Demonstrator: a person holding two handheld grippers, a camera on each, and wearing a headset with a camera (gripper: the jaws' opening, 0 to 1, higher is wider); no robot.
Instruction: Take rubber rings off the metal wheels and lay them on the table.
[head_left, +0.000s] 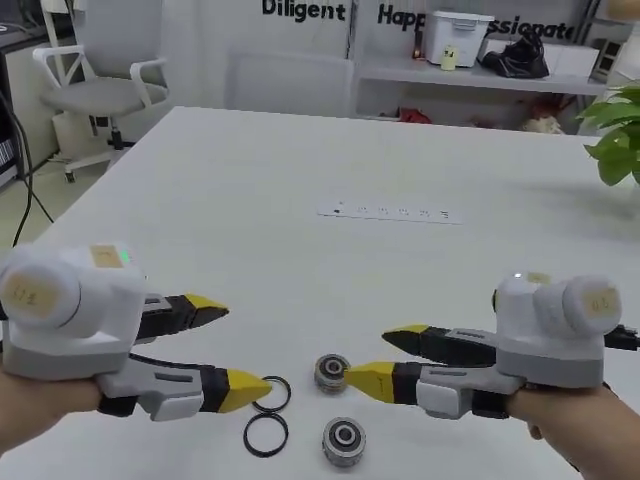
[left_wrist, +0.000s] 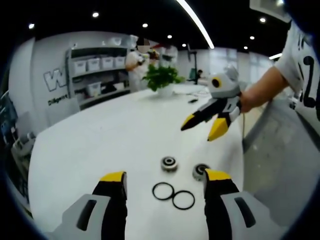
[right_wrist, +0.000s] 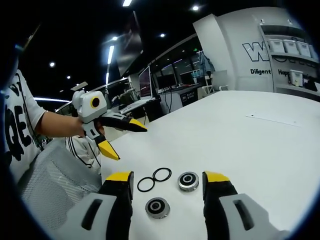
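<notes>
- Both held low and level over the smooth white table (head_left: 300, 200), the left gripper (head_left: 246, 351) and right gripper (head_left: 366, 354) point inward at each other.
- Jaws on both are spread apart, gripping nothing.
- Two thin black rubber rings (head_left: 286, 436) lie flat, side by side, at the left gripper's lower tip.
- Two shiny round metal wheels (head_left: 332, 370) sit between the tongs, one just beside the right gripper's tip.
- A leafy green plant (head_left: 615, 140) stands well beyond the right gripper.

The tabletop (head_left: 300, 250) was smooth and matt, with a faint sheen under the lights. The wheels (head_left: 344, 440) looked like bright metal, glossy at the rims and darker at the centres. The rings (head_left: 247, 435) were thin, dull black rubber. The left tool (head_left: 245, 350) and right tool (head_left: 367, 354) had smooth matt plastic shells and slightly glossy jaws. A chair back (right_wrist: 40, 190) was open mesh cloth.
</notes>
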